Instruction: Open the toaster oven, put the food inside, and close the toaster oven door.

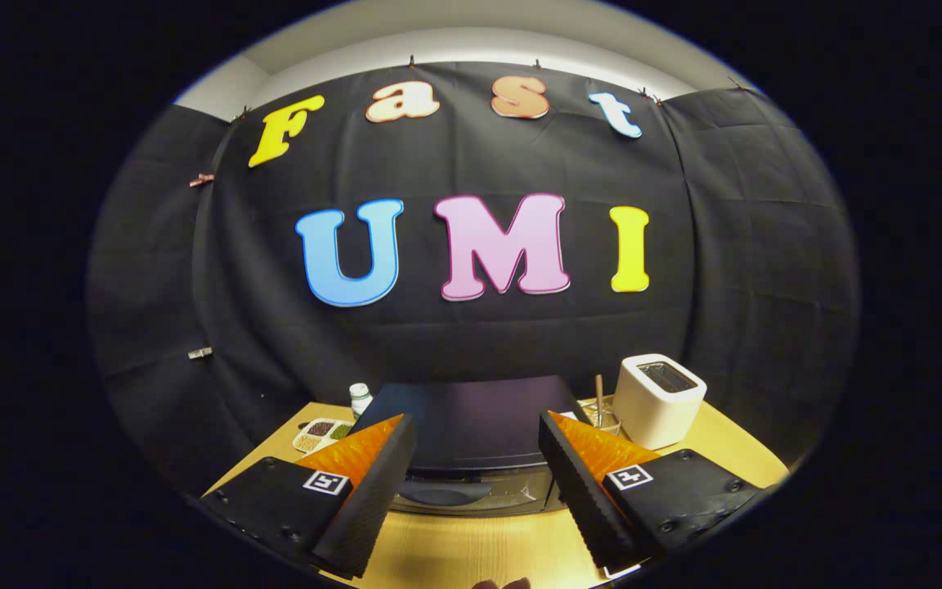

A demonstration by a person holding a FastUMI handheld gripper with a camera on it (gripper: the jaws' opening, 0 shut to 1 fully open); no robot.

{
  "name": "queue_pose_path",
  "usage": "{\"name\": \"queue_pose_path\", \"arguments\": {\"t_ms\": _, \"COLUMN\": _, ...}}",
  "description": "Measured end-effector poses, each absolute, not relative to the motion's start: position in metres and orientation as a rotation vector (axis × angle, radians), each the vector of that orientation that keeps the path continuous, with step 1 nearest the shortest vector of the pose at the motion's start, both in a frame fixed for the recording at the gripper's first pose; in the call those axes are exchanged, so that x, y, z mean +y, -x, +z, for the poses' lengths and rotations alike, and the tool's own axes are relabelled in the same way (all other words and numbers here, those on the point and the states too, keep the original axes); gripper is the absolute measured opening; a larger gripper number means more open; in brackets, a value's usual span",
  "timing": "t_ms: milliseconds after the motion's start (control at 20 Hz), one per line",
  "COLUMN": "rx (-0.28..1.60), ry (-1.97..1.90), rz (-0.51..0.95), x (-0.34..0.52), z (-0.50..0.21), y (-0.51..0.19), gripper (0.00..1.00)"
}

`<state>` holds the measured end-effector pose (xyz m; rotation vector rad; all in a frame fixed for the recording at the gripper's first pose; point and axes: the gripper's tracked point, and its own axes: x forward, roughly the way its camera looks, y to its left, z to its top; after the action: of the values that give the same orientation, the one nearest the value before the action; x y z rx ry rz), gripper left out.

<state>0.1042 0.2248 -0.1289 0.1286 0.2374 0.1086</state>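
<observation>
A dark toaster oven (475,421) stands on the wooden table (471,548), seen from above and in front. Its door is closed, with the curved handle (445,492) along the top of the glass front. My gripper (477,491) hovers above and in front of the oven, open wide, with nothing between the fingers. The handle lies between the two fingers, lower down and beyond them. I cannot make out the food for the oven.
A white pop-up toaster (657,399) sits to the right of the oven, with a small holder of sticks (599,407) beside it. Left of the oven are a white divided dish of grains (321,433) and a small white bottle (361,398). The black cloth wall rises behind.
</observation>
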Motion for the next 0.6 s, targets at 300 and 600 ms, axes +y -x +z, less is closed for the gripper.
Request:
{"name": "queue_pose_path", "arguments": {"t_ms": 300, "rx": 0.388, "ry": -0.107, "rz": 0.114, "x": 0.263, "z": -0.200, "y": -0.133, "gripper": 0.98}}
{"name": "queue_pose_path", "arguments": {"t_ms": 600, "rx": 0.479, "ry": -0.056, "rz": 0.099, "x": 0.272, "z": -0.245, "y": -0.146, "gripper": 0.99}}
